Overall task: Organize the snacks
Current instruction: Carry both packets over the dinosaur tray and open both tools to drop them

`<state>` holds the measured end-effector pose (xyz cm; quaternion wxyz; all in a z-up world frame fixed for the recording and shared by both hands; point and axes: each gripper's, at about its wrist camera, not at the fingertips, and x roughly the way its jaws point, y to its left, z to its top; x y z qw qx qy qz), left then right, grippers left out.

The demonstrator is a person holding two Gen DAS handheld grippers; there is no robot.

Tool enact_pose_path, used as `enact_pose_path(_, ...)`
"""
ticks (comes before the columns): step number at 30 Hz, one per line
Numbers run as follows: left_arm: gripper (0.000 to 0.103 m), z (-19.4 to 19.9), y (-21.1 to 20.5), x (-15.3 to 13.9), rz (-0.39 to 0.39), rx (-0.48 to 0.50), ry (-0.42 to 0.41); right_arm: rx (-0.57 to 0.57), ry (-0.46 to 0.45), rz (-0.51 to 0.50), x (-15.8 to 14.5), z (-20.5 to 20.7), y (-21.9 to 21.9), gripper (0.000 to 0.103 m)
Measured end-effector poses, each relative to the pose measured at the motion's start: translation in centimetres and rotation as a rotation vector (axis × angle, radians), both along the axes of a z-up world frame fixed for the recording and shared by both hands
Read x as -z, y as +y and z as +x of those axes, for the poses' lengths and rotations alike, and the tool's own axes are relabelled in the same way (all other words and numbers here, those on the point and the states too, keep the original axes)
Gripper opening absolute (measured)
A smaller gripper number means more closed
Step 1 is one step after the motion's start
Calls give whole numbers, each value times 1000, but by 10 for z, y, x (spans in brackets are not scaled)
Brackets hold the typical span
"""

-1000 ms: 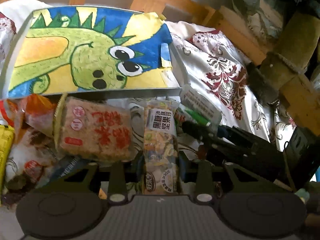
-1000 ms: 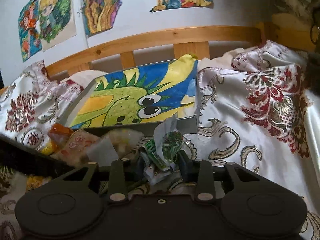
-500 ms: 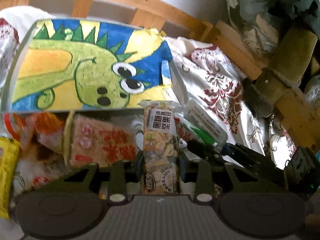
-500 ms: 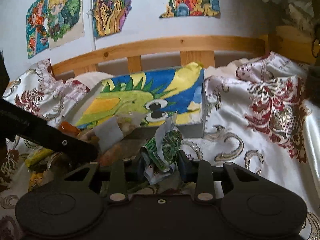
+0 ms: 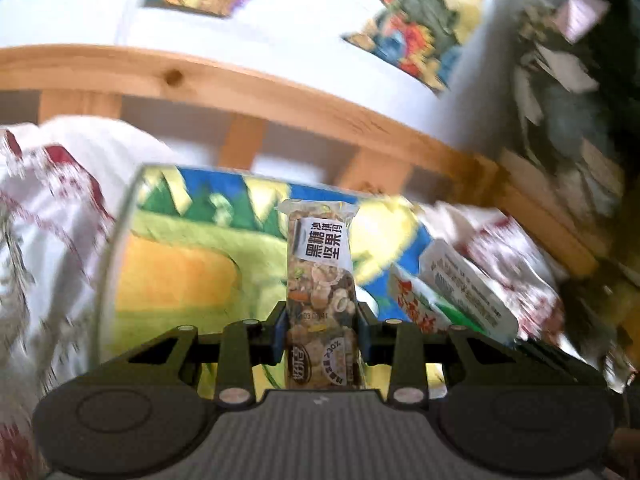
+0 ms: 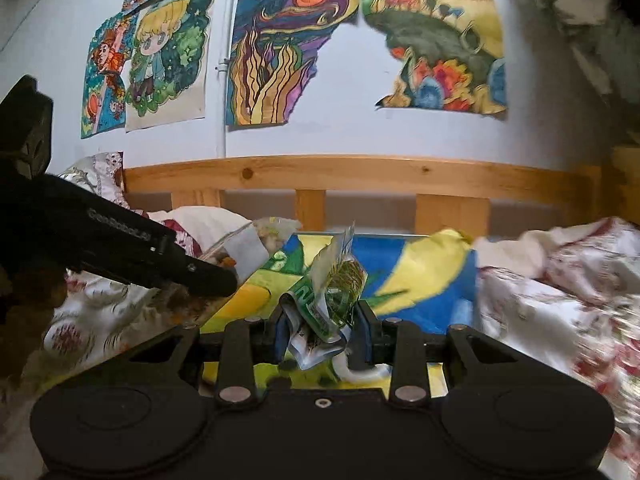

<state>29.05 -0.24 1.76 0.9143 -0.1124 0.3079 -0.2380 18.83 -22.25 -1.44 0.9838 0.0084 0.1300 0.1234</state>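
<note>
My left gripper (image 5: 320,332) is shut on a clear nut bar packet (image 5: 320,280) with a white label, held upright over the box with the green dinosaur drawing (image 5: 180,268). My right gripper (image 6: 322,330) is shut on a crumpled green and white snack packet (image 6: 332,300), held above the same box (image 6: 420,272). The left gripper's arm (image 6: 120,248) with its nut bar (image 6: 248,248) shows at the left of the right wrist view. The right gripper's green and white packet (image 5: 456,284) shows at the right of the left wrist view.
The box lies on a bed with white and red patterned sheets (image 6: 560,300). A wooden headboard (image 6: 360,176) runs behind it. Drawings (image 6: 280,48) hang on the wall. Dark clutter (image 5: 580,100) stands at the right.
Both grippers have lifted with their packets and tilted up toward the wall. The pile of snacks on the bed has dropped out of view.
</note>
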Motion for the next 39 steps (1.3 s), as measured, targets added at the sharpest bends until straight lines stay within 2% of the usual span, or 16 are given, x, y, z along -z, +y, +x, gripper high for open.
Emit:
enact_pose_path(4,38,26,9,7,-3,-67,-11,-25,21,-18,0,34,17,35)
enact_pose_path(12,38,61,24,35,-28,-142,61,-11,97,-60,17,75,43,35)
enact_pose_path(22,38,71,36,58,-34,-163,116,-4,154,-103,36,84,62,37)
enact_pose_path(27,40,68,37,62,-6,-159,151,20,222,-96,39,84,63,39)
enact_pose_path(30,43,64,39,60,-23,-162,143,24,242,-99,38,79,64,47)
enact_pose_path(31,45,60,40,58,-27,-163,133,22,235,-104,37,77,65,55)
enact_pose_path(32,51,56,41,55,-26,-162,123,20,228,-110,36,74,65,62)
enact_pose_path(35,68,41,44,41,-6,-175,73,28,227,-102,32,66,65,67)
enact_pose_path(39,86,16,50,20,13,-186,7,33,177,-75,18,49,62,81)
